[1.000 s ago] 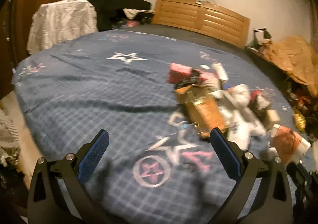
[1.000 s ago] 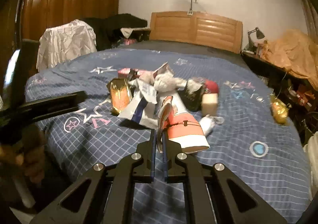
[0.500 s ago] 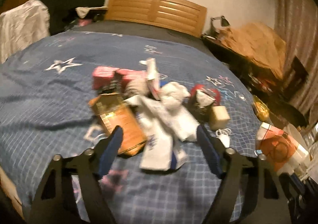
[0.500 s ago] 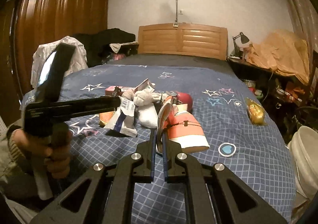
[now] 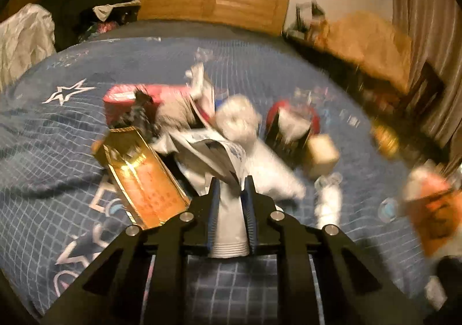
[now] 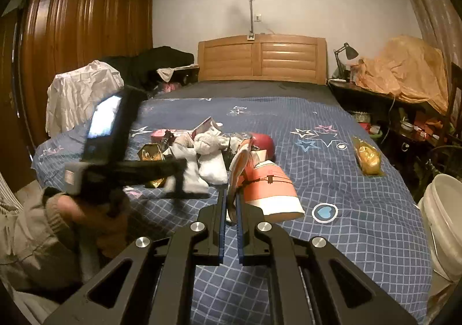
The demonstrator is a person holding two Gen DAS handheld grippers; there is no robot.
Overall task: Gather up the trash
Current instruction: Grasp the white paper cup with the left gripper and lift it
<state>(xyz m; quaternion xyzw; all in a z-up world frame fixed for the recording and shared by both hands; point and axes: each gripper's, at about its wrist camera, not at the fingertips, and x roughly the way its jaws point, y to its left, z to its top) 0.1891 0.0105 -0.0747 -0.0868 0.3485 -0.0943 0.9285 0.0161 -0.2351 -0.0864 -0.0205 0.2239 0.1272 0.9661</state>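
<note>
A heap of trash lies mid-bed: a gold packet [image 5: 141,177], a red box [image 5: 130,100], crumpled white paper [image 5: 236,120], a small tan box [image 5: 322,153] and a white wrapper [image 5: 231,224]. My left gripper [image 5: 231,189] is shut on the white wrapper at the near edge of the heap. My right gripper [image 6: 230,201] is shut on the rim of an orange and white paper carton [image 6: 268,189], held above the bed. The left gripper [image 6: 184,177] also shows in the right wrist view, blurred.
The blue star-print bedspread [image 6: 332,169] covers the bed. A gold bag [image 6: 366,156] lies alone at the right. A white bucket [image 6: 444,227] stands beside the bed's right edge. A cluttered desk [image 6: 404,111] lies further right, a wardrobe [image 6: 80,45] at left.
My left gripper moved into the heap and closed on the white wrapper; it was open before. My right gripper kept the carton and pulled back and up.
</note>
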